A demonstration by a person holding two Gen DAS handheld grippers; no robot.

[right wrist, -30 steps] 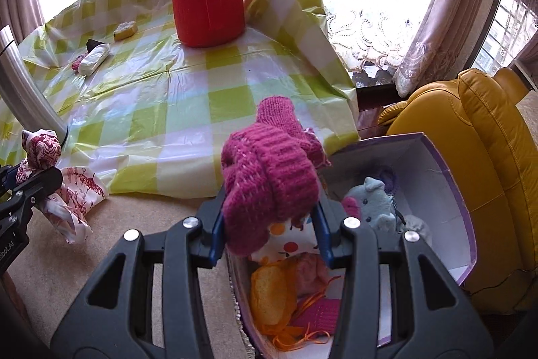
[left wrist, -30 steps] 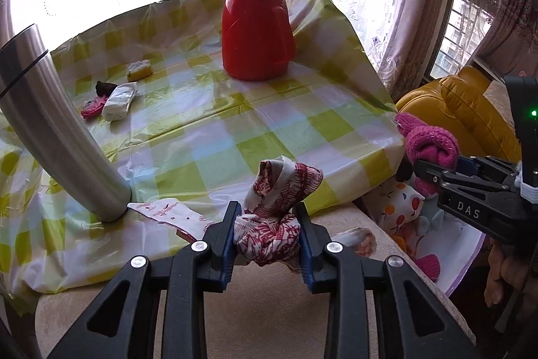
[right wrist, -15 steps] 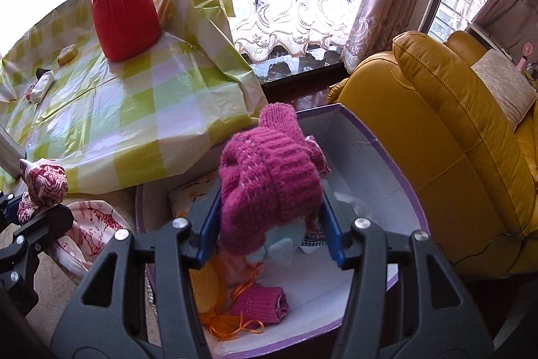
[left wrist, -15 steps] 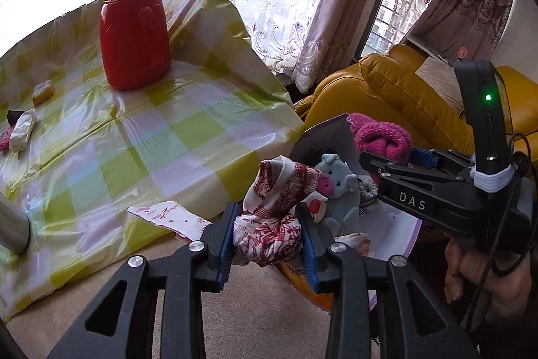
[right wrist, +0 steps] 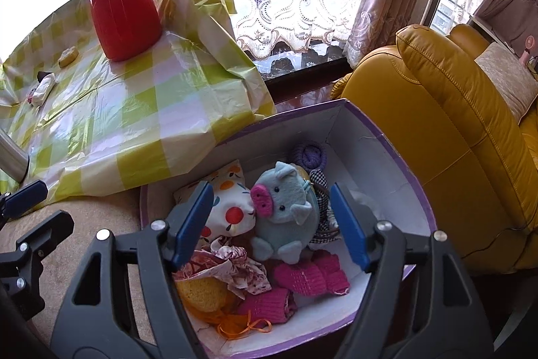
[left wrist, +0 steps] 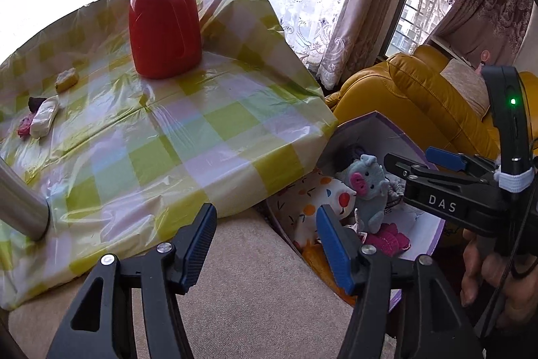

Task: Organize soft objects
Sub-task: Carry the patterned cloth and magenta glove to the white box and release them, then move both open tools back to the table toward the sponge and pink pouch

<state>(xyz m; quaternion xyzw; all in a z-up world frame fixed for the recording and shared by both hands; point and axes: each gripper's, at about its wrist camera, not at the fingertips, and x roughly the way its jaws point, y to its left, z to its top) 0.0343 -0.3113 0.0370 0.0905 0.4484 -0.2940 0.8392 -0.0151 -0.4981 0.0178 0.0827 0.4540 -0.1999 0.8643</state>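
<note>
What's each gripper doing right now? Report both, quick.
Left gripper: open, holding nothing; it has just been opening.
Right gripper: open, holding nothing, above the box; it has just been opening.

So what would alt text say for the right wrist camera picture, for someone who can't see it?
An open hand-held gripper hangs over a purple-edged box holding a blue plush pig, pink knitted mittens and patterned cloths. Behind are a checked tablecloth, a red jug and a yellow sofa.
</note>
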